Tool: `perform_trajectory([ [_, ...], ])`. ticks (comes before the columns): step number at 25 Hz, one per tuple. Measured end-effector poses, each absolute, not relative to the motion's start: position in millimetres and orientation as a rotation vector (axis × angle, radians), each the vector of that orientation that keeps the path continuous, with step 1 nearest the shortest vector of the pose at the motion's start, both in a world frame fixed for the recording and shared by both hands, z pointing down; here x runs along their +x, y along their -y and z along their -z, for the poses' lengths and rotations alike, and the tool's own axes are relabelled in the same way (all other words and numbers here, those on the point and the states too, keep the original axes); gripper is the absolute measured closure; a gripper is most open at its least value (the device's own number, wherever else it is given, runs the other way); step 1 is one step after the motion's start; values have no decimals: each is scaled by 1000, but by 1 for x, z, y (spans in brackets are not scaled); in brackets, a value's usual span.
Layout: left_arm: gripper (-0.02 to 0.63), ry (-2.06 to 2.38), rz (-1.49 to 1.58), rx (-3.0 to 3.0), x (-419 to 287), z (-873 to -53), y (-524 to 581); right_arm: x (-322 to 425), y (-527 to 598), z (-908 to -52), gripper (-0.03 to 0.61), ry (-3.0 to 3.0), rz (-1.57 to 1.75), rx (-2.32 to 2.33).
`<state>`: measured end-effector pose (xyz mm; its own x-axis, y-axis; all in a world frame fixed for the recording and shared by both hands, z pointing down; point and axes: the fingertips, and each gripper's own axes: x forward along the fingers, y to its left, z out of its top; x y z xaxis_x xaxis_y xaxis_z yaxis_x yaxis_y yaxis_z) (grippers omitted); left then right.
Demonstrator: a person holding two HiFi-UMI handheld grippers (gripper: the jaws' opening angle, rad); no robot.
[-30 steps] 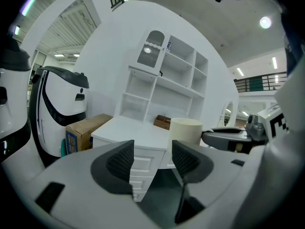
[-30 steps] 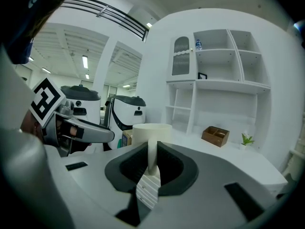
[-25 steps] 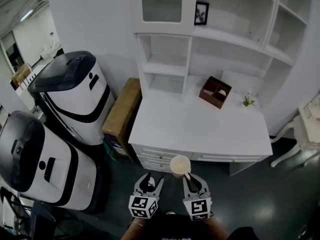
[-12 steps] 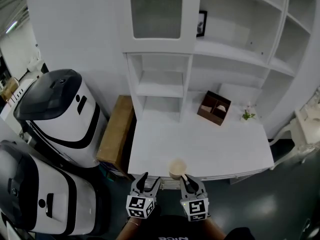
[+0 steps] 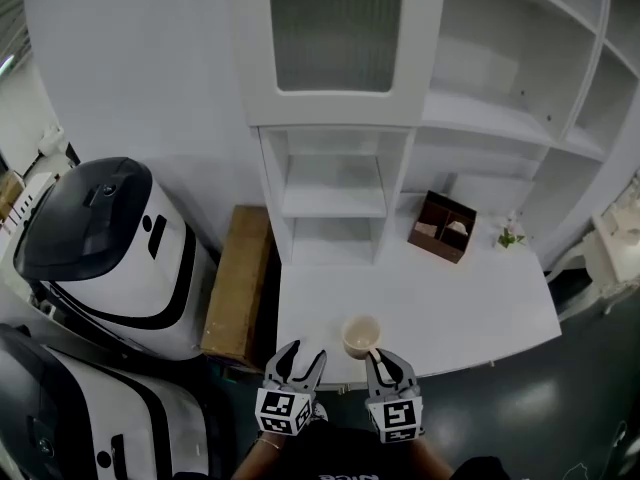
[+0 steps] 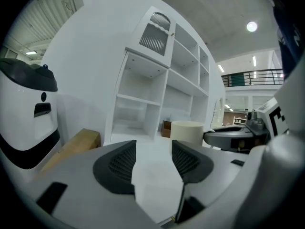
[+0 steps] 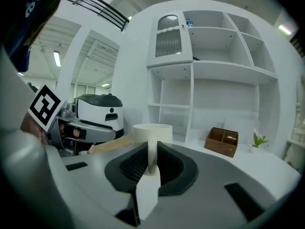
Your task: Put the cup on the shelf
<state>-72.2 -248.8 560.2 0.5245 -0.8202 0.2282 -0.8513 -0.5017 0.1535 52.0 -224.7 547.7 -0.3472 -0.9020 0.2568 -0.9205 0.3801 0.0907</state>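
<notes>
Right tongs [image 5: 380, 356]: clamped on the thin handle of the cream round cup [image 5: 361, 336], held upright over the near edge of the white bench [image 5: 450, 303]. Left tongs [image 5: 300, 356]: spread, empty. Carrying step; next calls for reaching forward into a bay of the white shelf unit [image 5: 335, 200]. Brown wooden divided box [image 5: 447, 226] and small green plant [image 5: 510, 237] well off right, apparently not blocking.

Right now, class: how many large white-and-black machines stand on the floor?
2. The far machine stands beside the wooden bench; the near machine is at the head view's bottom-left corner, partly cut off. Others may lie outside the frame.
</notes>
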Motion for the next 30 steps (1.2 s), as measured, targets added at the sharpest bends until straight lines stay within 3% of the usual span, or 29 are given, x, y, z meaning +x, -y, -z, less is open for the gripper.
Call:
perform_trajectory([
  [11,382,1381,-166,2496,-105,-561,300,29,292,-492,526,2435,-31,1715],
  [30,382,1474,-112,2465,-75,-533,350,53,402,-380,526,2575,69,1719],
])
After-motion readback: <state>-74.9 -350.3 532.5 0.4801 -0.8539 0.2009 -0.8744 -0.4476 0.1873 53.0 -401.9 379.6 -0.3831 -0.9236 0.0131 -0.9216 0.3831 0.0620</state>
